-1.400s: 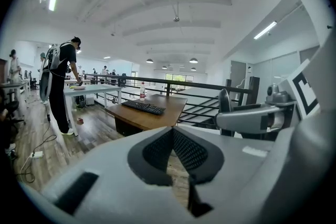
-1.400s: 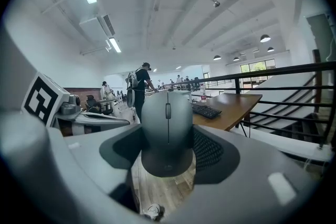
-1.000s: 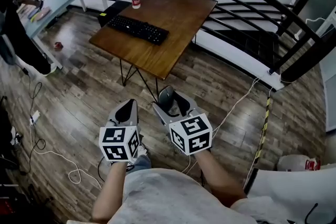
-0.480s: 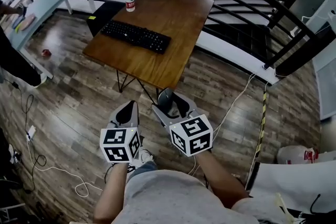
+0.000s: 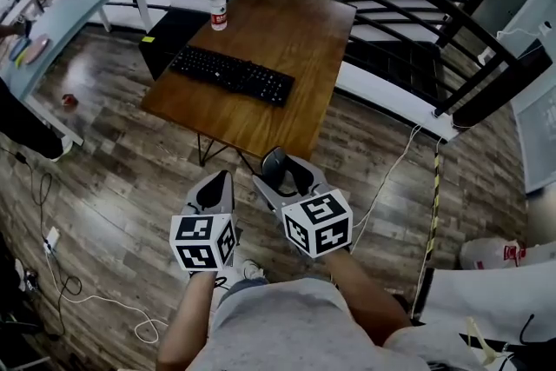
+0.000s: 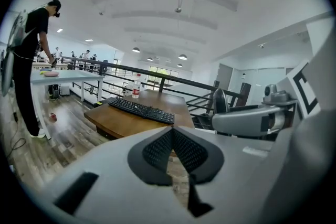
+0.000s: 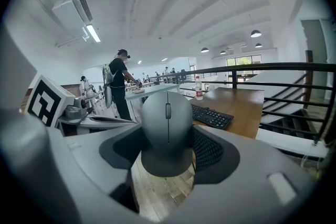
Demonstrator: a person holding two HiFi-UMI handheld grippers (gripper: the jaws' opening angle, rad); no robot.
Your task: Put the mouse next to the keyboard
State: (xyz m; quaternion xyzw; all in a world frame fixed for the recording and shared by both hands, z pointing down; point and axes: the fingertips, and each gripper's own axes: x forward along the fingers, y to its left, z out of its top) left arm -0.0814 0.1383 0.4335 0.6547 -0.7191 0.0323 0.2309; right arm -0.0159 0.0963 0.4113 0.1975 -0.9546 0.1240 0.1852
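The left gripper [image 5: 214,182] is clenched on nothing, jaw tips pressed together, held over the wooden floor [image 5: 122,161]. From it, at 12 o'clock, a bottle [image 5: 219,5] stands on the far left corner of the table [image 5: 300,22]. A keyboard [image 5: 232,74] lies at 5 o'clock from the bottle, slanted across the tabletop. The right gripper [image 5: 284,170], just beside the left one, is grasping the mouse [image 7: 167,126] by its sides. The mouse is off the table, well apart from the keyboard, which lies at its 11 o'clock.

The mouse [image 7: 167,131] is matte grey. The keyboard [image 5: 233,74] is black. The table [image 5: 291,22] is warm brown (wood grain showing).
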